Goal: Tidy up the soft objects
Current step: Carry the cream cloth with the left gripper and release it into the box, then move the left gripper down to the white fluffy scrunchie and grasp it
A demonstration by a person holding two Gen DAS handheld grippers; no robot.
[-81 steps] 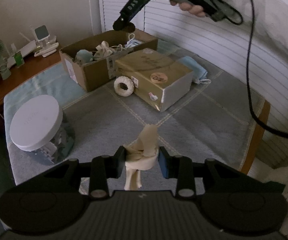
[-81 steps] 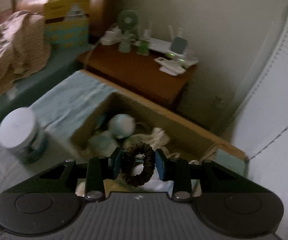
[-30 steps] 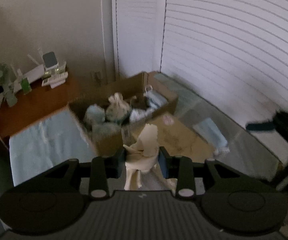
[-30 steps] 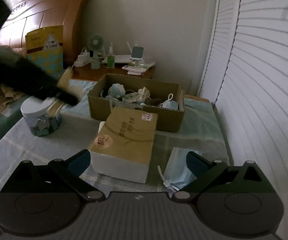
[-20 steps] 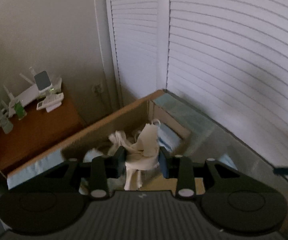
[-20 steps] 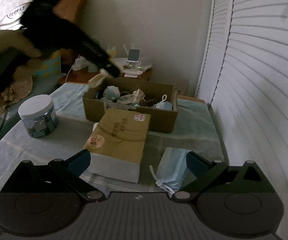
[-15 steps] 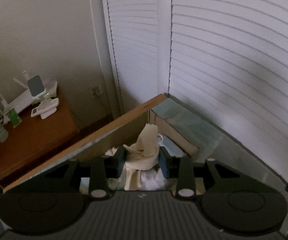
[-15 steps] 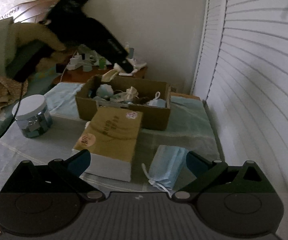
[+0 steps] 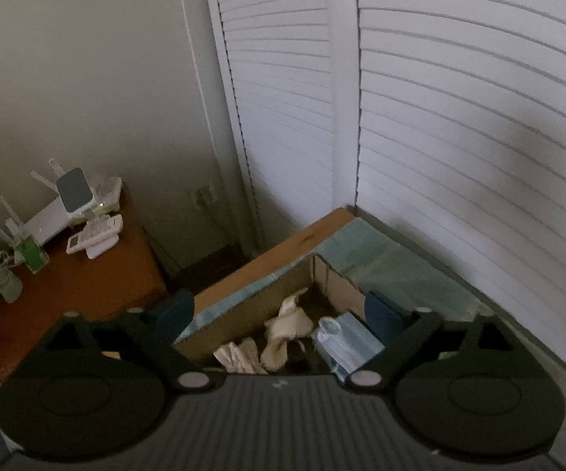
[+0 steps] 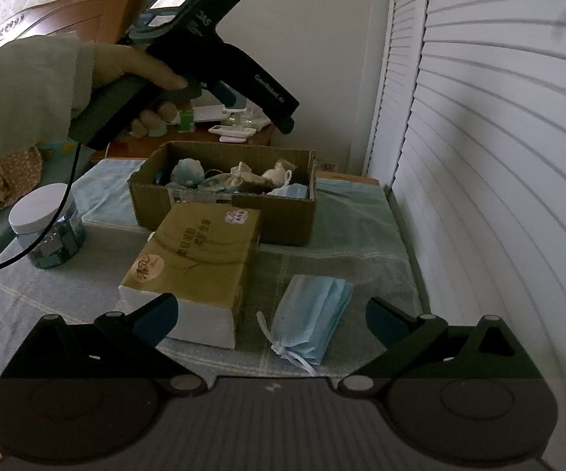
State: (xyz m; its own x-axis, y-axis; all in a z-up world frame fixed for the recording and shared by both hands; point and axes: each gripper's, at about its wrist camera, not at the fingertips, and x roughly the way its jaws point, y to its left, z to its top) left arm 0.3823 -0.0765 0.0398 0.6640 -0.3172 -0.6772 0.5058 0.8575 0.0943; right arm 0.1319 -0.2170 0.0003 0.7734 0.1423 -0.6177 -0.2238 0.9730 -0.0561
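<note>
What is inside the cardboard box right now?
The cardboard box holds a teal plush ball, cream cloth pieces and a blue face mask. Its near wall hides the bottom, so anything lying beneath these cannot be seen.

- The left gripper [image 9: 275, 312] body hides the near part of the cardboard box [image 9: 334, 274]; only its far corner shows.
- The blue mask in the box [image 9: 347, 337] is cut off below by the same body.
- In the right wrist view, the pale bundles [image 10: 261, 174] in the box merge in dim light; they are perhaps cloth pouches.
- The right gripper [image 10: 269, 314] body covers the near edge of the tablecloth [image 10: 353, 243].
- The jar [image 10: 47, 225] contents are too dim to tell.
</note>
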